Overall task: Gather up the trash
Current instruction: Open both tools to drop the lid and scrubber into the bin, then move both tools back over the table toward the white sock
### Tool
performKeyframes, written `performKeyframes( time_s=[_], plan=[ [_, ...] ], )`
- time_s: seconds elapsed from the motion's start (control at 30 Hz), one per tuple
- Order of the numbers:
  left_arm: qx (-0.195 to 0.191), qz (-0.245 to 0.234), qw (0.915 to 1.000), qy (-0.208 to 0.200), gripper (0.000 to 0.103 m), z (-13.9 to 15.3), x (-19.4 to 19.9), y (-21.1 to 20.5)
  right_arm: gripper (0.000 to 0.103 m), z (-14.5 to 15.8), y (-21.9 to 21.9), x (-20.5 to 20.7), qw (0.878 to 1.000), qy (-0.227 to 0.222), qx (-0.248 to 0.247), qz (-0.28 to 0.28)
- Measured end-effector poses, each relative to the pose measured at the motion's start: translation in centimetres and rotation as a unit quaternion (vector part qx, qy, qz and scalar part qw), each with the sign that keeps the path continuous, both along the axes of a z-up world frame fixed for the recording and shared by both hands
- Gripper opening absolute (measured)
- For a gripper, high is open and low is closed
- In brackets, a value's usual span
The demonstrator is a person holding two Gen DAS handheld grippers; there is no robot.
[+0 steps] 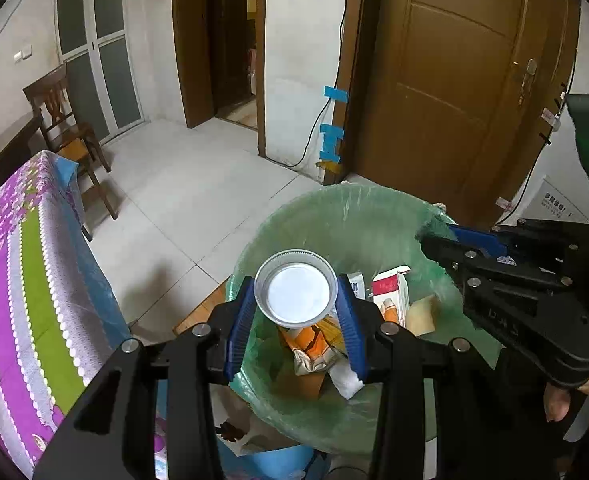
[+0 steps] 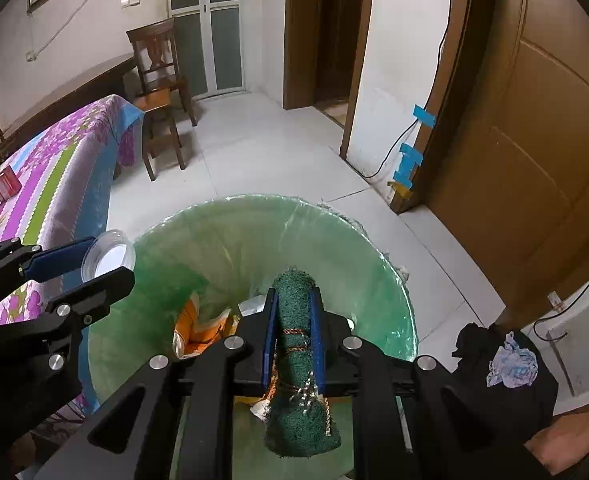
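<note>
Your L gripper (image 1: 296, 320) is clamped on a clear plastic lid (image 1: 296, 288), blue pads (image 1: 241, 320) pressing its rim from both sides, jaws only partway closed since the lid fills the gap. Lid is face-on to the cam, held over the near-left edge of the trash bin (image 1: 374, 208), which has a green liner. From the R cam you see the same lid (image 2: 108, 258) at the bin's left rim (image 2: 254, 200).

Your R gripper (image 2: 293, 340) is nearly fully closed, squeezing a dark green scouring pad (image 2: 296, 320) w/ brownish threads across its middle; it hangs over the bin's opening.

Inside the bin: orange wrapper (image 1: 310, 342), red-and-white carton (image 1: 390, 292), crumpled white paper (image 1: 348, 382).

Table w/ purple floral cloth (image 2: 54, 176) is just left of the bin; a small red box (image 2: 4, 184) sits on it. Wooden chair (image 2: 158, 92) stands beyond.
</note>
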State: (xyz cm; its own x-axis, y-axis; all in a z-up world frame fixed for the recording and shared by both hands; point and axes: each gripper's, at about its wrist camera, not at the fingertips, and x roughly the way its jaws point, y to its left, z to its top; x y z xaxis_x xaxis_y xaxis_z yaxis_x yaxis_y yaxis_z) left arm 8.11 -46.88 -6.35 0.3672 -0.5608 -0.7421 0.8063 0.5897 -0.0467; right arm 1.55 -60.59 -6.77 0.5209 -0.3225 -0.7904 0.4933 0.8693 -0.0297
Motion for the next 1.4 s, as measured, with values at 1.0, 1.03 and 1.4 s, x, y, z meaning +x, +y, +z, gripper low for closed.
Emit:
performKeyframes(
  time_s=[1.0,1.03,1.4],
  plan=[
    [0.012,0.0,0.9999,-0.005,0.039,-0.6,-0.2,-0.9,0.016,-0.2,-0.6,-0.8,1.0,-0.007,0.007,-0.003],
    [0.012,0.0,0.9999,-0.005,0.039,-0.6,-0.1,-0.9,0.016,-0.2,-0.6,-0.8,1.0,-0.007,0.007,-0.003],
    [0.011,0.012,0.9996,-0.024,0.072,-0.2,-0.2,-0.4,0.053,0.9,-1.0,-2.1,0.999,-0.039,0.002,-0.023]
  ],
)
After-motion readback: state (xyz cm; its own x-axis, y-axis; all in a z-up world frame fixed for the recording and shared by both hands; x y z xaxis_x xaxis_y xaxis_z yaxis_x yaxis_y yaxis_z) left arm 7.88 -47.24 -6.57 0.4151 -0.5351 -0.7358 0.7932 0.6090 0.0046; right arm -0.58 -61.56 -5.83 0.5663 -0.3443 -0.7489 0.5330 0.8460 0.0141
